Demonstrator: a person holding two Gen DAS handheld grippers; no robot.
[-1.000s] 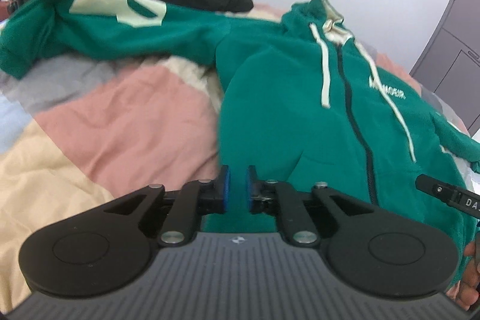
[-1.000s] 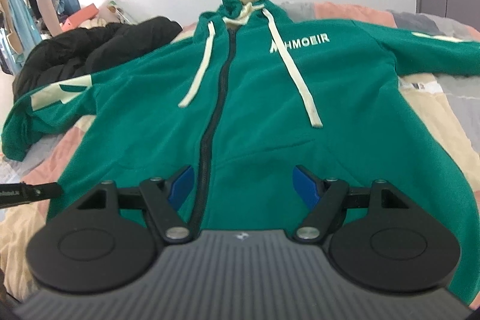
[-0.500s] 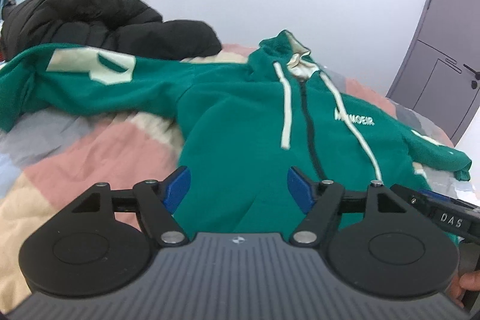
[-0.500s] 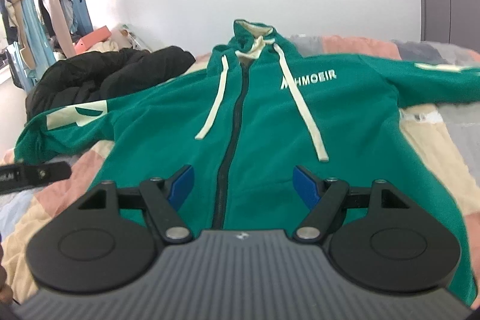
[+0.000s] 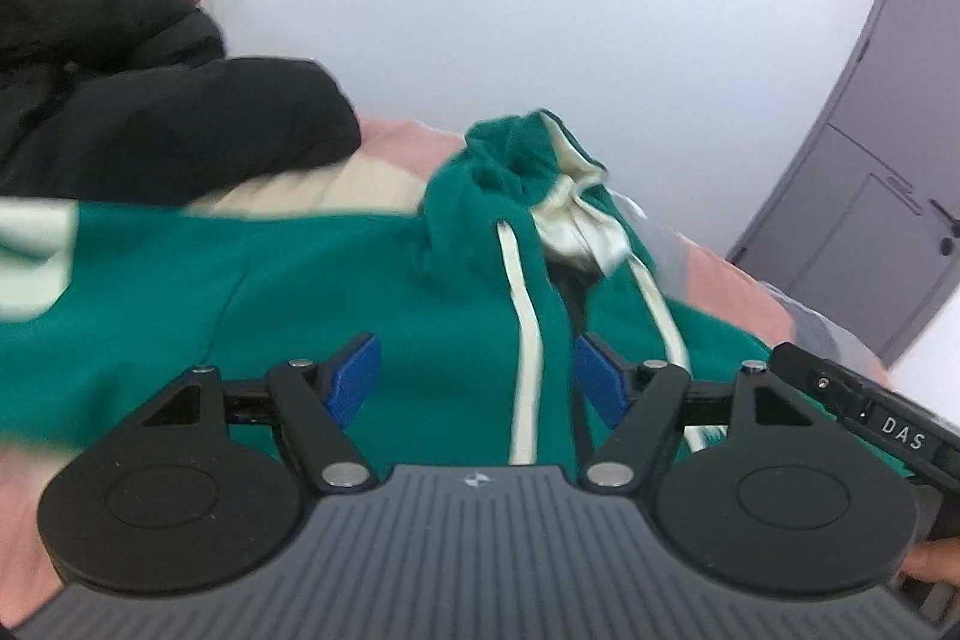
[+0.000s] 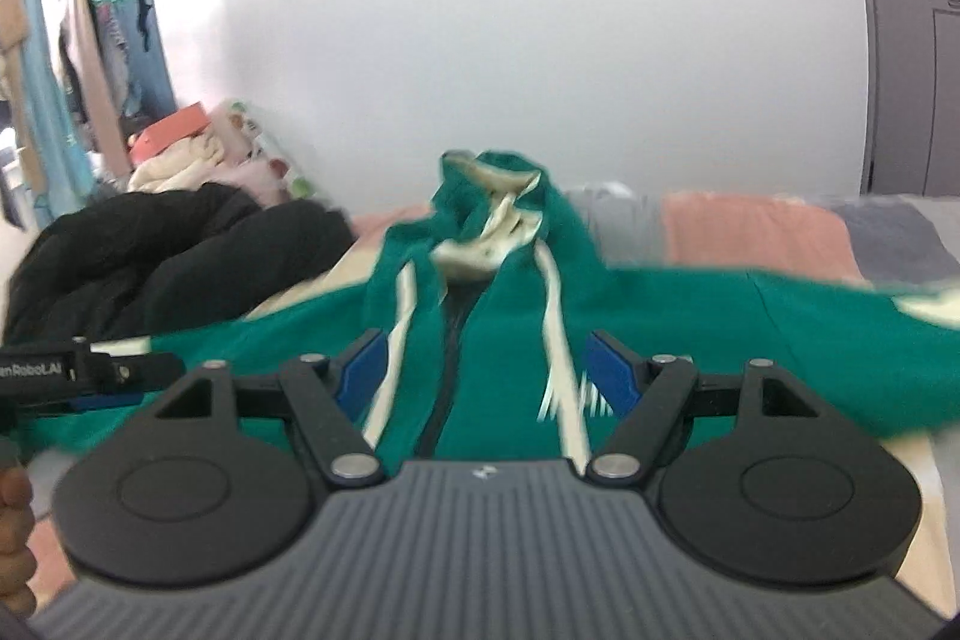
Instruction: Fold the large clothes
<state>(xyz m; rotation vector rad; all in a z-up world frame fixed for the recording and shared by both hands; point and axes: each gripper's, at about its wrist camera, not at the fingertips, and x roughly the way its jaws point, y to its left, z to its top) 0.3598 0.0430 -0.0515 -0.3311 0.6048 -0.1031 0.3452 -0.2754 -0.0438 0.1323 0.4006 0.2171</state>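
A green zip hoodie (image 5: 336,280) with cream drawstrings lies front up on the bed, its sleeves spread to both sides. Its hood (image 5: 516,172) is bunched at the far end, also seen as the hood (image 6: 498,208) in the right wrist view. My left gripper (image 5: 477,376) hovers open above the chest, left of the zip, with nothing between its blue pads. My right gripper (image 6: 480,370) is open too, above the zip (image 6: 444,382) just below the collar, holding nothing. Both views are blurred by motion. Each gripper shows at the edge of the other's view.
A black padded jacket (image 5: 150,118) is heaped on the bed at the far left, next to the green sleeve. The bed cover (image 6: 756,232) has pink, cream and grey patches. A white wall stands behind the hood, and a grey door (image 5: 888,196) at the right. Clothes hang at far left (image 6: 66,58).
My left gripper opened from nearly shut a second ago. Both grippers have moved forward over the hoodie from its lower body towards the collar, so the hood now looks larger and closer.
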